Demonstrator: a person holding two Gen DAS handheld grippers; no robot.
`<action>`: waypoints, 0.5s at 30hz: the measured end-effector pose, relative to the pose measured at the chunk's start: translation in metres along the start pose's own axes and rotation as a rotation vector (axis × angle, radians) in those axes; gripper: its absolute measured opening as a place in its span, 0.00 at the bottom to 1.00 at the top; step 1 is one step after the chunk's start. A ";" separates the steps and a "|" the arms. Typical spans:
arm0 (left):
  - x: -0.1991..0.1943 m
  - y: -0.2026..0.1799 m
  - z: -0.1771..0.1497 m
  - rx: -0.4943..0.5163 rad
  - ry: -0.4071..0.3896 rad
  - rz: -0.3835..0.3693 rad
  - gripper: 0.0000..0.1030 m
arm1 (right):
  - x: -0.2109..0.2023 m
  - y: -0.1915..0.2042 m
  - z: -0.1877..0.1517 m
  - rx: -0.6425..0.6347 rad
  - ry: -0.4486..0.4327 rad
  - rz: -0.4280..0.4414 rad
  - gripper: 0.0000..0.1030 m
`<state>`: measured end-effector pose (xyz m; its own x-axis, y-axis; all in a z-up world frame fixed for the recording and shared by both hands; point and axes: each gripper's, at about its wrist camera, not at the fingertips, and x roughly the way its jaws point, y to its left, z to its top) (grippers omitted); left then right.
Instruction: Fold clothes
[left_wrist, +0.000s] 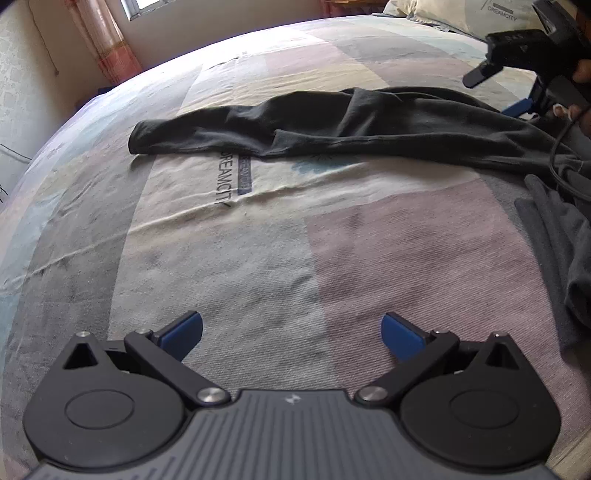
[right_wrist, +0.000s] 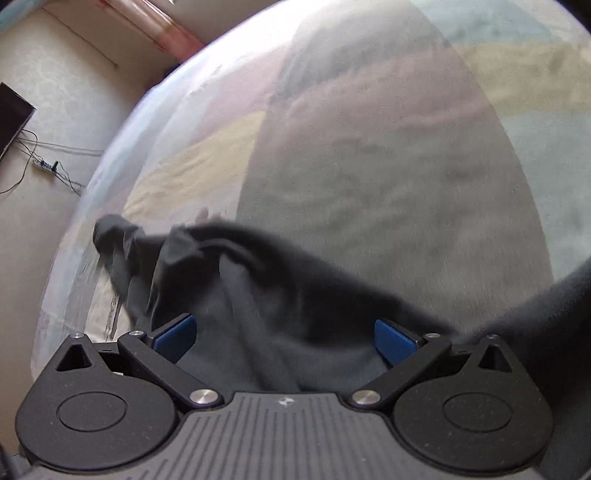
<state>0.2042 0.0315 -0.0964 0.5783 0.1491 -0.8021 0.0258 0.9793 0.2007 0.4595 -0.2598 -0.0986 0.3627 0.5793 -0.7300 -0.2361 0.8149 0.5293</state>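
1. The dark garment (left_wrist: 332, 125) lay stretched crosswise on the bedspread (left_wrist: 258, 258), well ahead of the left gripper (left_wrist: 291, 332), its fingers spread and empty.
2. The right gripper (right_wrist: 284, 341) was nearer, its fingers apart, cloth lying between them ungripped.
3. Curtain (left_wrist: 107, 33) and wall stood beyond the bed.

Home bedroom, bed (left_wrist: 258, 236) with patchwork sheet, pillow (left_wrist: 461, 14), curtained window (left_wrist: 110, 40)

Dark charcoal garment (left_wrist: 332, 122); bedsheet (left_wrist: 258, 240) pastel patchwork blocks: pink, grey, cream, pale blue; curtain (left_wrist: 107, 37) pinkish-orange.
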 end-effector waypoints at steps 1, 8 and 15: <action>0.000 0.001 -0.001 -0.002 0.001 0.001 0.99 | 0.002 0.000 0.003 0.001 -0.011 -0.005 1.00; -0.002 0.007 -0.003 -0.018 -0.012 -0.007 0.99 | -0.011 0.009 0.014 -0.018 -0.075 -0.043 1.00; -0.010 -0.007 -0.004 0.004 -0.033 -0.054 0.99 | -0.105 0.026 -0.032 -0.106 -0.128 -0.055 1.00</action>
<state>0.1952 0.0240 -0.0923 0.6029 0.0911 -0.7926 0.0613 0.9852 0.1599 0.3859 -0.2988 -0.0216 0.4877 0.5319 -0.6923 -0.3041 0.8468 0.4364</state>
